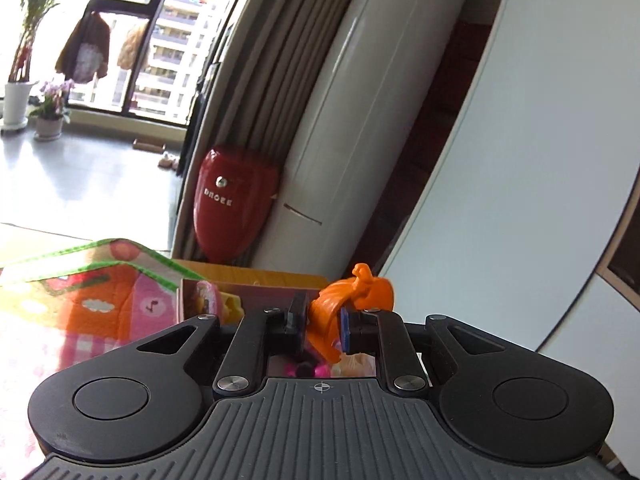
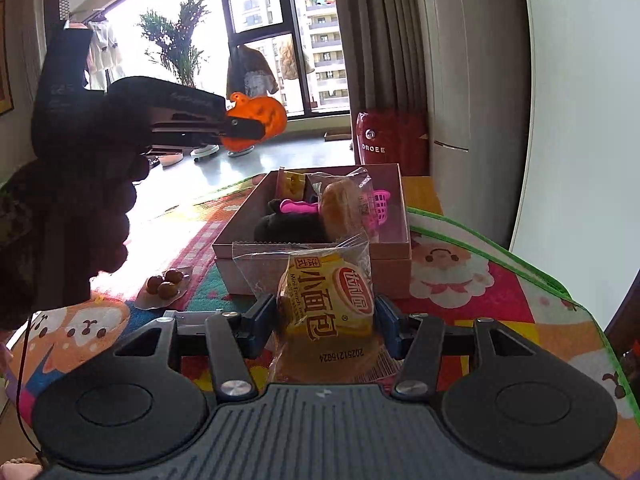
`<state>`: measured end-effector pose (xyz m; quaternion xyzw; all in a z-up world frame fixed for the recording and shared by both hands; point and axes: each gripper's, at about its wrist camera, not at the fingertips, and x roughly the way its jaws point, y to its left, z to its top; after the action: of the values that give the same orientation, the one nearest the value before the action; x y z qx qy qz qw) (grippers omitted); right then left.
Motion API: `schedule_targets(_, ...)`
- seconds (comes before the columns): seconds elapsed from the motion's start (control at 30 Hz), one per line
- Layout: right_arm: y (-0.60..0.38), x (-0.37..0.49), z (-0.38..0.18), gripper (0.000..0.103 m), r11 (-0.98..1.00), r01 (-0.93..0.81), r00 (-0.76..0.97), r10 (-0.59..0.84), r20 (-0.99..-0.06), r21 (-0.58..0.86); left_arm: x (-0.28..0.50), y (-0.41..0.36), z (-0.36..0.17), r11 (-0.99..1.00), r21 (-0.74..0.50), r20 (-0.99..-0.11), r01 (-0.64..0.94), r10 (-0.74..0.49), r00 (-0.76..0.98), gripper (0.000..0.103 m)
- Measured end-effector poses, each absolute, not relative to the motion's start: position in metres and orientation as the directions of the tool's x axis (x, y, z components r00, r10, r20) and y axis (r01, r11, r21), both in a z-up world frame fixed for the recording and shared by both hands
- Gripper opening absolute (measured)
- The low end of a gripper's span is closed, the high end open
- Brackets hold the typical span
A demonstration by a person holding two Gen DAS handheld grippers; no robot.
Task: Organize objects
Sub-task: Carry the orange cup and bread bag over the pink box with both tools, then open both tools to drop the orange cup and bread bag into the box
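Bread packet pinched in my right claw, left claw clamping orange pumpkin; both bound for box at twelve o'clock

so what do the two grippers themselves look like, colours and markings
Both the left gripper and the right gripper are matte black: a ribbed dark grey top plate, two round black discs at the sides, silver screws on the linkage arms, and blue pads inside the jaws. The left plate has a small crosshair mark. A thin black cable hangs beside the right one.
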<state>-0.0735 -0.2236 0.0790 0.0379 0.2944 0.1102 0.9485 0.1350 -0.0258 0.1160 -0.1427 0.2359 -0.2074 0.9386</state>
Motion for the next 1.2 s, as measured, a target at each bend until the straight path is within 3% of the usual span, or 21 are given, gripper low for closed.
schedule_targets(0.17,-0.218,-0.062,0.082,0.054,0.973,-0.192,0.796,0.232,-0.559,0.130,0.151,-0.026,0.108,0.881,-0.359,-0.395,0.308,-0.442,0.806,0.022)
schedule_targets(0.37,-0.218,-0.057,0.083,0.054,0.975,-0.187,0.787,0.220,-0.577,0.116,0.103,0.011,0.107,0.874,-0.330,-0.357,0.357,-0.466,0.810,0.022)
schedule_targets(0.47,-0.226,-0.048,0.092,0.054,0.972,-0.177,0.772,0.234,-0.591,0.154,0.068,0.024,0.093,0.879,-0.258,-0.403,0.400,-0.475,0.782,0.022)
schedule_targets(0.6,-0.232,-0.023,0.130,0.054,0.976,-0.157,0.815,0.214,-0.539,0.150,0.023,0.032,0.069,0.852,-0.192,-0.478,0.486,-0.514,0.712,0.022)
schedule_targets(0.83,-0.214,0.074,0.192,0.054,0.978,-0.114,0.870,0.183,-0.457,0.175,-0.019,0.050,0.032,0.846,-0.222,-0.549,0.485,-0.519,0.655,0.022)
schedule_targets(0.97,-0.194,0.150,0.170,0.054,0.969,-0.064,0.843,0.180,-0.506,0.239,-0.021,0.065,0.025,0.862,-0.238,-0.556,0.448,-0.499,0.665,0.022)
schedule_targets(1.2,-0.169,0.218,0.074,0.052,0.990,0.037,0.654,0.079,-0.752,0.136,-0.027,0.096,0.024,0.869,-0.269,-0.526,0.415,-0.493,0.693,0.022)
